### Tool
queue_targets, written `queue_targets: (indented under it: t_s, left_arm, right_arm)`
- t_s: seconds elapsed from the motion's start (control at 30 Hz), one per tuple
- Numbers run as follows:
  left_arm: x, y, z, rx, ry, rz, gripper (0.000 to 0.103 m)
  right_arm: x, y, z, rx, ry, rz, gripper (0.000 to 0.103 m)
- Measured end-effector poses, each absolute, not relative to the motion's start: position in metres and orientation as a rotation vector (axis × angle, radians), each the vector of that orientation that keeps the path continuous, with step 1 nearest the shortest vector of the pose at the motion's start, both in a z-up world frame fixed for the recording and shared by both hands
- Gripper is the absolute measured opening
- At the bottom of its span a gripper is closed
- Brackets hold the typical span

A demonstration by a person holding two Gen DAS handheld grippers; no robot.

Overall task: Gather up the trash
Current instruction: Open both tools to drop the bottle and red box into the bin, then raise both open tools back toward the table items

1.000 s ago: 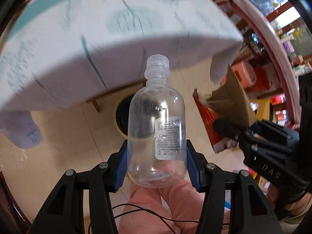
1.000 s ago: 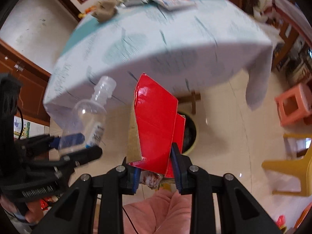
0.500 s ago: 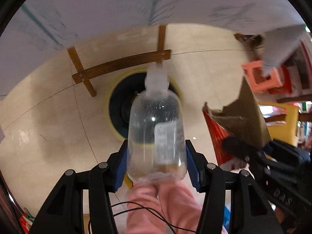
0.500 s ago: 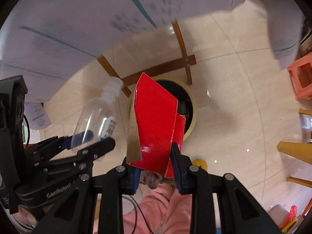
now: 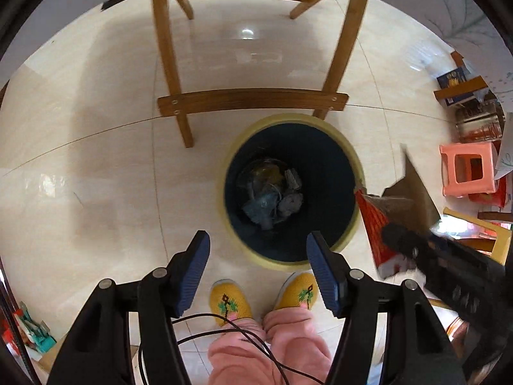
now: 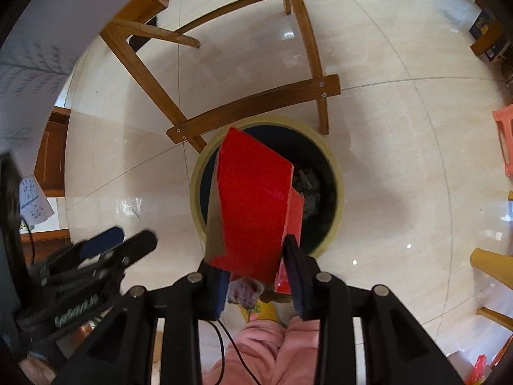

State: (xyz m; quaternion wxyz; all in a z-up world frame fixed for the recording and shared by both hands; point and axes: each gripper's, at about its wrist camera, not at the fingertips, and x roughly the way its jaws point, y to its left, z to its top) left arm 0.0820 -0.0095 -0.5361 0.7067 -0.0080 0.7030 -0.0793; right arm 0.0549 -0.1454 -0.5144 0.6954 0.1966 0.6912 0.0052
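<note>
Both grippers point down over the trash bin (image 5: pixel 290 122) so drops land inside. Left gripper (image 5: pixel 258 271): jaws have just been opening, nothing between them. Right gripper (image 6: pixel 256 271): jaws opening, red carton piece (image 6: pixel 255 205) between them over the bin's mouth; grip uncertain.

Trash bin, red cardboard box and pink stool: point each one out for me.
Trash bin (image 5: pixel 348 157): left wrist view, on its yellow rim at the upper right.
Red cardboard box (image 6: pixel 256 205): right wrist view, on its broad red face.
Pink stool (image 5: pixel 449 173): left wrist view, on its left leg.
</note>
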Motion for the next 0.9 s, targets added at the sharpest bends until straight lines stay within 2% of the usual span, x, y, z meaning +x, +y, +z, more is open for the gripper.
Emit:
queue_targets:
  t_s: [0.07,0.13,0.2,0.27,0.6,0.9]
  left_arm:
    - [0.078,0.000,-0.531,-0.018,1.547,-0.158,0.061]
    - [0.074,0.006,-0.525,-0.025,1.537,-0.143,0.061]
    - [0.073,0.013,-0.521,-0.042,1.529,-0.128,0.061]
    - [0.073,0.019,-0.520,-0.059,1.519,-0.114,0.061]
    - [0.069,0.036,-0.494,-0.115,1.481,-0.072,0.061]
    - [0.064,0.039,-0.425,-0.145,1.428,-0.055,0.061]
  right_arm:
    - [0.061,-0.142,-0.517,0.436,1.544,0.004,0.037]
    - [0.066,-0.138,-0.520,0.447,1.554,-0.002,0.045]
    - [0.068,-0.136,-0.520,0.450,1.553,-0.002,0.058]
    - [0.071,-0.132,-0.521,0.437,1.551,0.002,0.061]
    - [0.069,-0.128,-0.508,0.379,1.572,0.001,0.062]
    - [0.062,-0.127,-0.432,0.340,1.519,0.024,0.062]
